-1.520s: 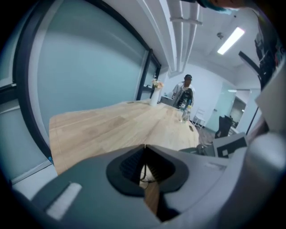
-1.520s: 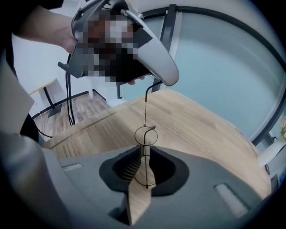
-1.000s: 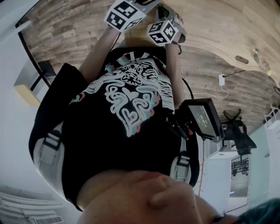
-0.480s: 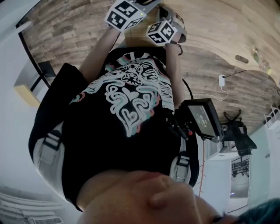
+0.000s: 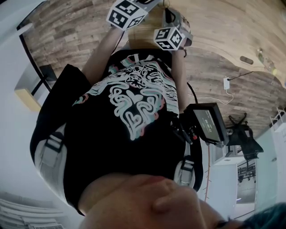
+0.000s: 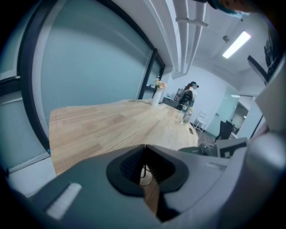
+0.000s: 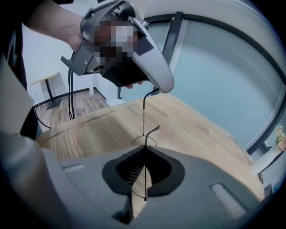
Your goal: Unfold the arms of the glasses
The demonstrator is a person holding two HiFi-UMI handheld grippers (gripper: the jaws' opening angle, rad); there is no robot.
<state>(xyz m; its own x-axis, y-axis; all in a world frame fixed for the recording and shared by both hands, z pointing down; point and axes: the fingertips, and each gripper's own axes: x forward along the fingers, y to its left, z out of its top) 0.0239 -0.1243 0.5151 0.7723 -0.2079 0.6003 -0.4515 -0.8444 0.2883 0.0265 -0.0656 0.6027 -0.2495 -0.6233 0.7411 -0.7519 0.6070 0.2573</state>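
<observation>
The glasses are thin black wire ones with round rims, held in the air over a wooden table. My right gripper is shut on the frame, and a rim shows above and below its jaws. One arm of the glasses runs straight up to my left gripper, which pinches its tip. In the left gripper view the left gripper is shut, with a thin dark wire behind the jaws. The head view shows only the two marker cubes close together.
The long wooden table carries a vase of flowers and a bottle at its far end. A person stands beyond it. Glass walls border the table. A small monitor hangs at my hip.
The right gripper's cube has shifted slightly right and down, away from the left one. Both grippers stay shut on the glasses.
</observation>
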